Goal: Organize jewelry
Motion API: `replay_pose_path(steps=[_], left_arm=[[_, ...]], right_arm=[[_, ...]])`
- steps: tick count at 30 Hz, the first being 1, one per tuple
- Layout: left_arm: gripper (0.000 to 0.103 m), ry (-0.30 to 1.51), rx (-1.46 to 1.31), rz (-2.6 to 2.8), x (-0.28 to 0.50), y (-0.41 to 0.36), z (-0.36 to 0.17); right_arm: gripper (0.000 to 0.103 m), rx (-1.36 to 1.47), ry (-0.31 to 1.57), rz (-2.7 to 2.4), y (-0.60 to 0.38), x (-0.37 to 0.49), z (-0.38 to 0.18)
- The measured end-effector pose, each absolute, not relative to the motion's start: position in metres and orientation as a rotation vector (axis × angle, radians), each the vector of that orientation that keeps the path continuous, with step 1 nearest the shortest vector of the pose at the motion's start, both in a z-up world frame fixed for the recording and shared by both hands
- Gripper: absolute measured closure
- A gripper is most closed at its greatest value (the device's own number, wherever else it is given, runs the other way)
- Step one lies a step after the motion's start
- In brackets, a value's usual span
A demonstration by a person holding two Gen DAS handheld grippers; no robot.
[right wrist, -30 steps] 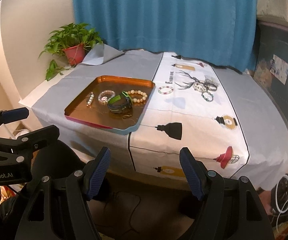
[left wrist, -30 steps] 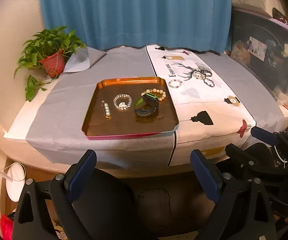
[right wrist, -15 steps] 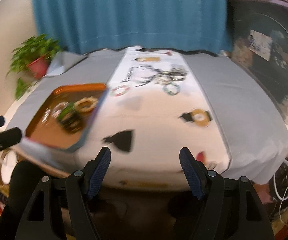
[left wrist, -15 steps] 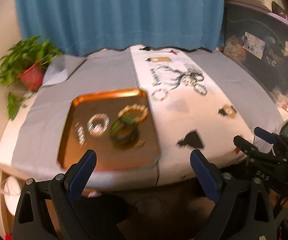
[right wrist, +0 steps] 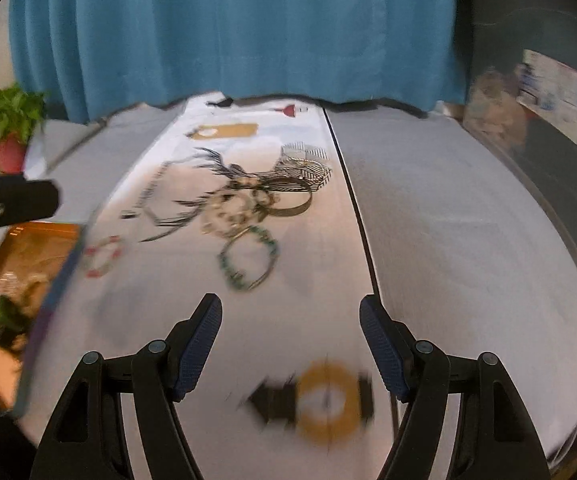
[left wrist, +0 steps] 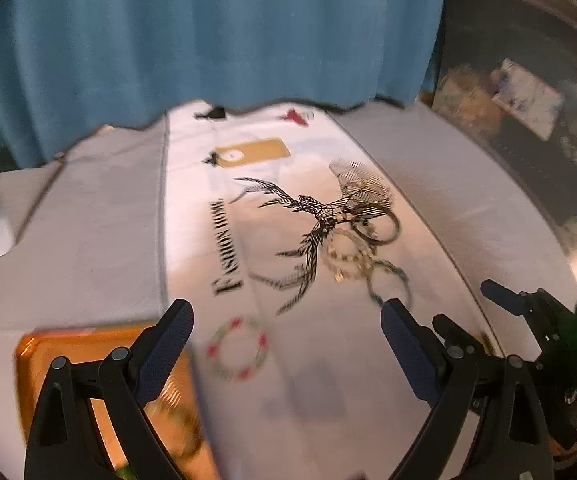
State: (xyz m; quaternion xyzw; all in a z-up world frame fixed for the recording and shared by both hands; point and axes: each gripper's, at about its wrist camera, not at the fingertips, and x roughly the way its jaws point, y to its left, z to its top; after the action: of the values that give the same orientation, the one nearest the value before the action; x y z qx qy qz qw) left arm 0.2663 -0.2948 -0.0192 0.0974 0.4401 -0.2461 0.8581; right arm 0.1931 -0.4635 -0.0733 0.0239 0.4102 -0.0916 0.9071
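So the loose jewelry is a tangled pile of bracelets [right wrist: 256, 204] sitting mid-frame in the right wrist view, right on the deer print of the white runner, with a green beaded bracelet [right wrist: 250, 258] just below the pile and a red-and-white one [right wrist: 104, 256] off to the left, next to the orange tray [right wrist: 28, 240]. The tray at the left edge already has a few pieces in it, too blurry to name. Both tools are empty: the right gripper [right wrist: 290, 344] has its jaws spread wide with nothing between them, same for the left gripper [left wrist: 284, 344]. Looks like the approach step to me, heading in for the next piece. Next move probably means lining the jaws up over one bracelet, likely the green one, without dragging the pile across the bench.
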Motion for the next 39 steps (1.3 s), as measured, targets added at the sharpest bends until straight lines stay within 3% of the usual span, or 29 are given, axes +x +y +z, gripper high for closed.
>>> replay_pose_path(steps=[6, 11, 19, 21, 22, 23, 25, 31, 39], left_arm=[[0.014, 0.996, 0.26, -0.562, 0.312, -0.329, -0.064], [0.03, 1.016, 0.297, -0.598, 0.329, -0.339, -0.081], [0.04, 1.041, 0.342, -0.67, 0.338, -0.356, -0.092], [0.052, 1.016, 0.394, -0.69, 0.332, -0.362, -0.091], [0.073, 1.011, 0.399, -0.725, 0.328, -0.364, -0.09], [0.101, 1.017, 0.397, -0.771, 0.325, -0.365, -0.088], [0.099, 1.05, 0.368, -0.864, 0.317, -0.366, -0.087], [0.099, 1.022, 0.303, -0.93, 0.28, -0.346, -0.07], [0.099, 0.937, 0.153, -0.911, 0.23, -0.294, -0.005]], right_arm=[[0.031, 0.029, 0.9, -0.145, -0.475, 0.236, -0.096], [0.031, 0.001, 0.898, -0.115, -0.474, 0.248, -0.1], [0.028, 0.021, 0.905, -0.108, -0.475, 0.254, -0.101], [0.03, 0.014, 0.904, -0.102, -0.472, 0.255, -0.101], [0.039, 0.012, 0.897, -0.079, -0.47, 0.254, -0.1], [0.065, 0.001, 0.889, -0.062, -0.467, 0.254, -0.099], [0.097, -0.055, 0.881, -0.029, -0.455, 0.25, -0.098], [0.097, -0.021, 0.902, -0.086, -0.46, 0.22, -0.096], [0.097, 0.055, 0.799, -0.199, -0.475, 0.158, -0.04]])
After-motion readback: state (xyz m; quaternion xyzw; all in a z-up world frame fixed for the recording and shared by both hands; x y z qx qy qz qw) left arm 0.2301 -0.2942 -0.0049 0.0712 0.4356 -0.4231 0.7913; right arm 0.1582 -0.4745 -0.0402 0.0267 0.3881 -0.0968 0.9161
